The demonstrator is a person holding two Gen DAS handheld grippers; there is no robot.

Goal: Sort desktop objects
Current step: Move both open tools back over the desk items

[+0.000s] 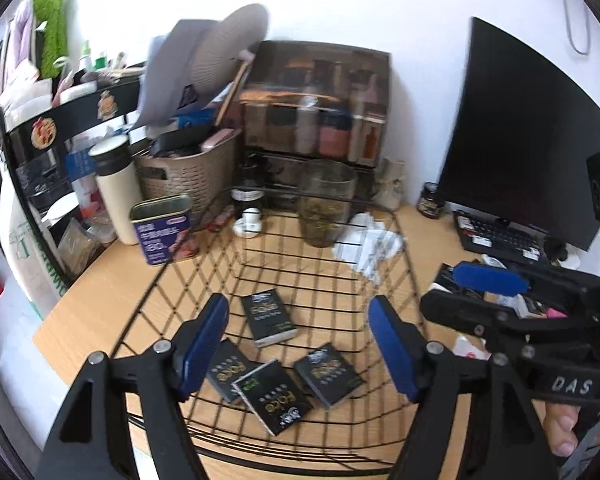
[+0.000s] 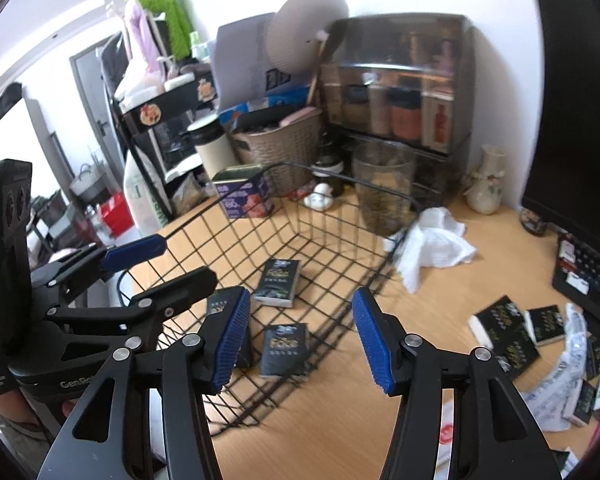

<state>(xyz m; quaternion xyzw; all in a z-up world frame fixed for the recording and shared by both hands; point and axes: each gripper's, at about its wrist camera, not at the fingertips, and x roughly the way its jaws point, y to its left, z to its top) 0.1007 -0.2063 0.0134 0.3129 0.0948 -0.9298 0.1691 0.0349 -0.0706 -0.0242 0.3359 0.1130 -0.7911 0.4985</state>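
**Both grippers open above the wire basket**

Left gripper [image 1: 298, 346]: jaws spread wide, holding nothing and touching nothing. It sits at the lower centre of the left wrist view, angled down over the near end of the black wire basket [image 1: 384, 216]. In the right wrist view the same gripper appears at the left edge [image 2: 160, 262], also open, over the basket's left rim.

Right gripper [image 2: 296, 336]: jaws spread wide, empty, no contact. It occupies the lower centre of the right wrist view, over the basket's near right corner. In the left wrist view it enters from the right edge [image 1: 452, 286], with a thumb visible at the lower right.

Count, inside the basket: four black packets [image 1: 268, 318] lie flat on the mesh floor in the left wrist view, three clustered near the lower centre and one just above them.

Count, outside the basket: a loose group of black packets [image 2: 504, 328] lies on the surface at the right of the right wrist view, beside a keyboard [image 2: 592, 276]; the exact number cannot be determined. One crumpled white cloth [image 2: 432, 240] lies against the basket's far right corner.
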